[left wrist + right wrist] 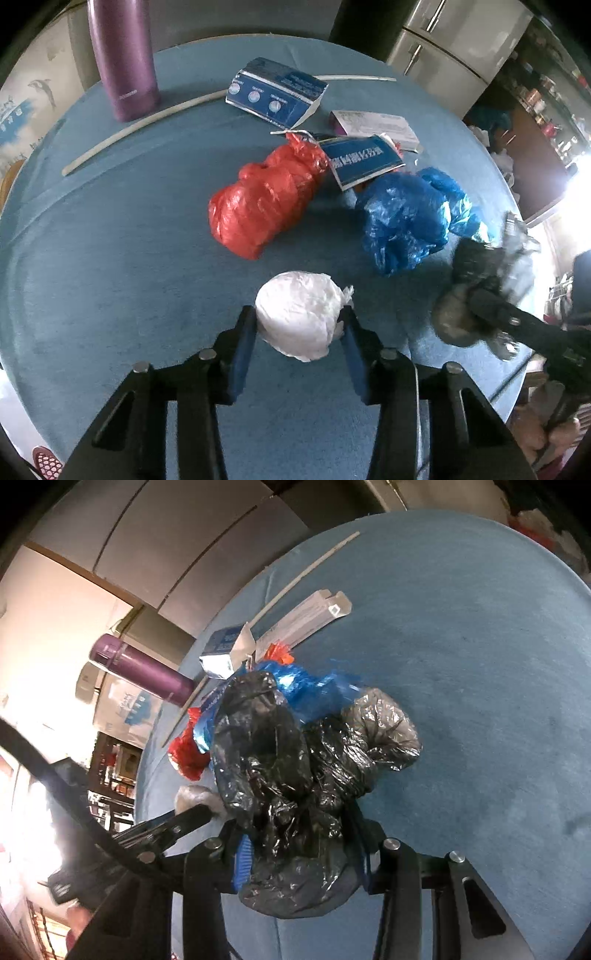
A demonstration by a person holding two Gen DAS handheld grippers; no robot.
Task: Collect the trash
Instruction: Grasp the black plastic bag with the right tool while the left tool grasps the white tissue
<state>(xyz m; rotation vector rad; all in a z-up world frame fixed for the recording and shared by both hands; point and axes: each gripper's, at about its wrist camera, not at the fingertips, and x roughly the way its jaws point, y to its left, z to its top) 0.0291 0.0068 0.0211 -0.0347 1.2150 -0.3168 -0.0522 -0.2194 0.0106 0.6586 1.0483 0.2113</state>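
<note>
A crumpled white plastic bag (295,325) lies on the blue round table (110,258), and my left gripper (301,317) has its blue pads pressed on both sides of it. In the right wrist view my right gripper (299,834) is shut on a wrinkled black plastic bag (266,746) that bulges up between the fingers. The same black bag (469,258) shows blurred at the right of the left wrist view. A red bag (258,206) and a blue bag (402,218) lie just beyond on the table.
A blue-and-white carton (277,92), a torn blue card (362,158) and a white-purple box (373,125) lie behind the bags. A purple bottle (123,55) stands at the far left beside a long pale stick (147,122). A fridge (443,48) stands beyond the table.
</note>
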